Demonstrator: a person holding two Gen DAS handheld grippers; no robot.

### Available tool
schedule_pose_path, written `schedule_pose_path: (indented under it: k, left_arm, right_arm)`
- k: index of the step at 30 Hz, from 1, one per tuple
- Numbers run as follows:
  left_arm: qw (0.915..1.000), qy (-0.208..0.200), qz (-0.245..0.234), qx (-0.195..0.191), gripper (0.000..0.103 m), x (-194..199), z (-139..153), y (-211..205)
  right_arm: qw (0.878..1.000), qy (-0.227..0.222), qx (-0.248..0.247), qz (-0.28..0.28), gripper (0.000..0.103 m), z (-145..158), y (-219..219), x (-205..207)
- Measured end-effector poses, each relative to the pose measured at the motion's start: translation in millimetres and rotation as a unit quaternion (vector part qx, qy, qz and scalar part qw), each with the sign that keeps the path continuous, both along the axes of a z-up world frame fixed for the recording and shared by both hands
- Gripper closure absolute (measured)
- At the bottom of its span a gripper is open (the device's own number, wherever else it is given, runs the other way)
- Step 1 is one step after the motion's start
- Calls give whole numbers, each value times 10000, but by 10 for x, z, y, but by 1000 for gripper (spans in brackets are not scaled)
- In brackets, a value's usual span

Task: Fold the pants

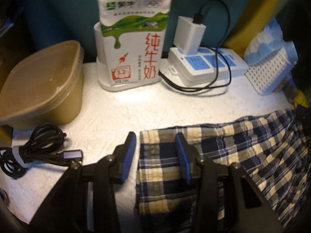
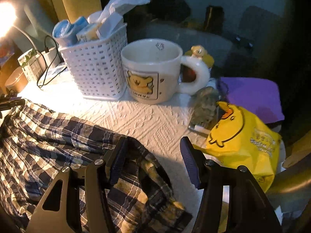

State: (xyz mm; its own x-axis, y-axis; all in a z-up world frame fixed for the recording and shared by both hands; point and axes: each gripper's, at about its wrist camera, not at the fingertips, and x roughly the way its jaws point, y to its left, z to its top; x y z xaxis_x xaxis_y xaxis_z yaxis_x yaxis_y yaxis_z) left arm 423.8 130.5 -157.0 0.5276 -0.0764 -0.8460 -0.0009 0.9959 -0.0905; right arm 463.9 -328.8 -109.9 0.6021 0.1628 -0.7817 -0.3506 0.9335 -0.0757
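Both tools held angled downward, jaws parted

The left tool (image 1: 155, 141) is seen with its blue pads spread and nothing pressed between them; the right tool (image 2: 153, 145) is likewise held apart, wider, gripping nothing.

Two wrist fisheyes, each close above the tabletop (image 1: 108, 116) looking steeply down past its claw; both take in the plaid pants (image 1: 223, 155), white basket (image 2: 97, 71) beyond, and milk carton (image 1: 134, 44).

Navy, cream and yellow plaid pants (image 1: 223, 155), rumpled, lying flat across white textured tabletop (image 1: 108, 120)
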Motion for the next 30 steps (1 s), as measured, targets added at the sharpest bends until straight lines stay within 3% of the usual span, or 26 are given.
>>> schedule_pose_path:
  k: [3, 4, 5, 6, 8, 10, 18, 20, 25, 26, 28, 29, 30]
  left_arm:
    - [9985, -173, -350, 395, 61, -75, -26, -155]
    - [9981, -198, -466, 362, 66, -93, -28, -175]
    - [9979, -188, -539, 308, 80, -96, -28, -183]
    - [9975, -186, -618, 290, 90, -97, -20, -192]
    - [9973, -191, -653, 271, 96, -85, -4, -202]
    - [9966, -340, -613, 437, 97, -67, 38, -228]
    - [9942, -938, -325, 410, 97, 267, 450, -170]
    - [9939, -975, -264, 435, 97, 378, 487, -163]
    - [9980, -542, -197, 272, 94, 620, 299, -119]
    - [9984, -470, -168, 268, 91, 634, 262, -113]
    - [9983, -485, -129, 292, 88, 598, 270, -86]
    - [9981, -536, -128, 282, 86, 576, 298, -78]
    - [9978, -603, -150, 236, 84, 539, 352, -50]
  right_arm:
    - [9998, 126, 7, 156, 48, -128, 76, -6]
    - [9997, 123, -46, 218, 60, -158, 109, -22]
    - [9993, 162, -130, 318, 90, -194, 163, -32]
    - [9990, 160, -185, 365, 96, -210, 205, -43]
    - [9980, -69, -434, 454, 98, -185, 318, -88]
    - [9972, -284, -522, 459, 99, -120, 377, -101]
    - [9948, -849, -458, 315, 100, 229, 481, 133]
    - [9949, -823, -508, 293, 100, 222, 534, 259]
    - [9975, -382, -588, 42, 99, -50, 517, 555]
    - [9977, -292, -606, 49, 95, -87, 520, 571]
    - [9975, -343, -613, 50, 71, -68, 514, 528]
    - [9973, -433, -590, 56, 43, -22, 504, 487]
    - [9970, -540, -547, 78, 28, 51, 493, 423]
